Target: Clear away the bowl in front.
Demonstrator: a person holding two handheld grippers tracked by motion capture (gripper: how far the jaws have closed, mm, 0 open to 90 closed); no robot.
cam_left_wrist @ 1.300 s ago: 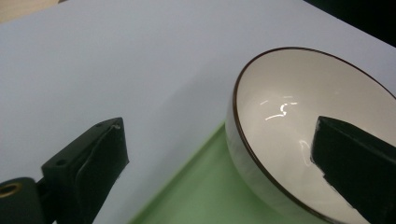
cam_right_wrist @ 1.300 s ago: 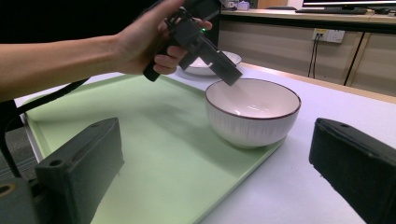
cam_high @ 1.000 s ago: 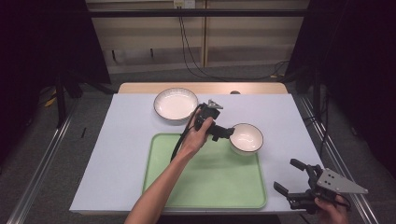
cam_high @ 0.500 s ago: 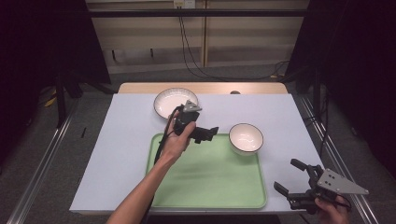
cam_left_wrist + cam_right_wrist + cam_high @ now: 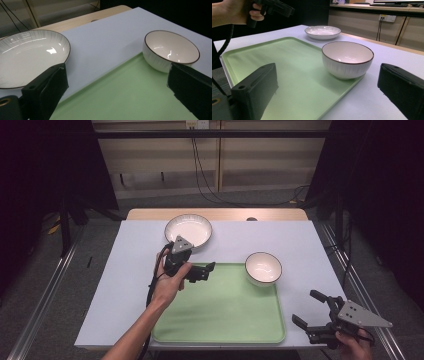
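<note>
High view: small bowl (image 5: pixel 263 268) sits upright, mouth up, on the far right corner of the green tray (image 5: pixel 220 312); being round, it has no long axis, and the left tongs (image 5: pixel 206 270), wide and empty, have pulled back from it to the tray's far left edge, near the plate (image 5: pixel 188 230). Left gripper view: jaws wide apart, bowl (image 5: pixel 171 50) ahead right. Right gripper view: right tongs (image 5: pixel 324 82) wide, unmoved, facing the bowl (image 5: pixel 347 59).

We find the flat green plastic tray (image 5: pixel 225 312) bare across its middle, giving open passage. The small white ribbed bowl (image 5: pixel 263 268) blocks its far right corner; the wide white shallow dish (image 5: pixel 188 230) stands beyond on the tabletop (image 5: pixel 120 285).
</note>
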